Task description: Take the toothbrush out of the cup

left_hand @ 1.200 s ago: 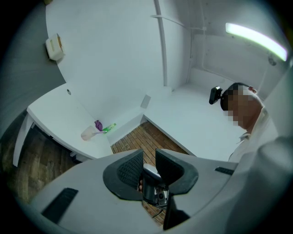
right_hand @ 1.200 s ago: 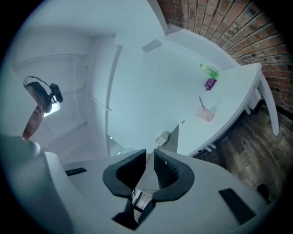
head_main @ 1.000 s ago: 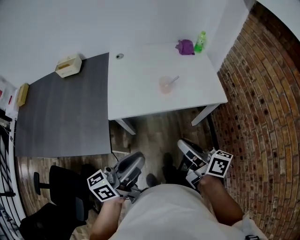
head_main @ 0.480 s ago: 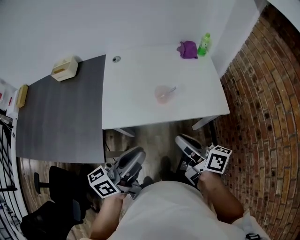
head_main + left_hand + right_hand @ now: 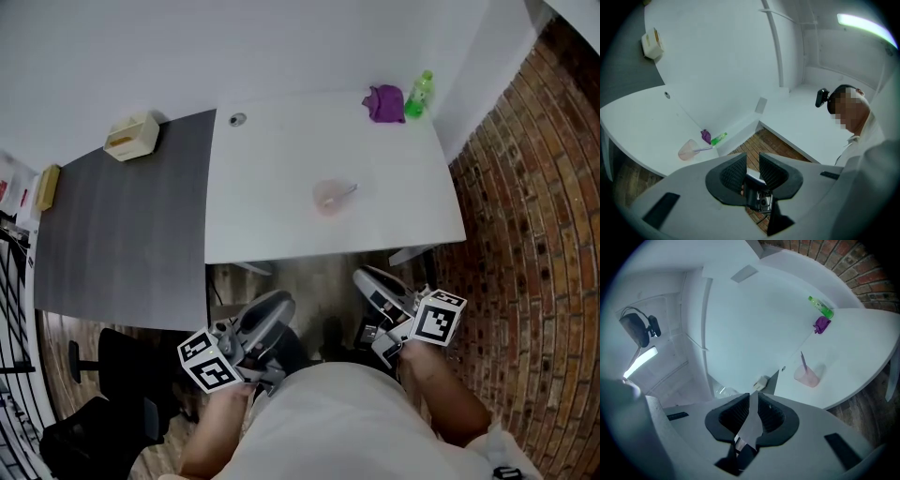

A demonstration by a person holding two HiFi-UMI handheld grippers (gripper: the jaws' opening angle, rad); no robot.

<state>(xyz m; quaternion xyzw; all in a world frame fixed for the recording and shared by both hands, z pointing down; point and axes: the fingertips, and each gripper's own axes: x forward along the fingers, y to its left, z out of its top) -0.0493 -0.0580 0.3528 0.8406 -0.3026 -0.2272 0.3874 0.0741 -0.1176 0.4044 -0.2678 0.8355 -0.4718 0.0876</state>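
- White table (image 5: pixel 272 178) in front of me, its near edge just ahead of both grippers.
- My left gripper (image 5: pixel 265 316) is low by my waist, jaws a narrow gap apart, nothing between them.
- My right gripper (image 5: pixel 373 285) is low too, jaws barely parted, empty.
- Pink cup (image 5: pixel 328 198) stands mid-table, well away from both grippers.
- Toothbrush (image 5: pixel 346 189) sits in the cup, handle leaning over the rim.

Left gripper (image 5: pixel 752 159), right gripper (image 5: pixel 753 399) grey; shirt (image 5: pixel 347 412) perhaps white.

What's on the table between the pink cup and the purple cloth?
Nothing. In the head view the white table between the pink cup and the purple cloth is bare.
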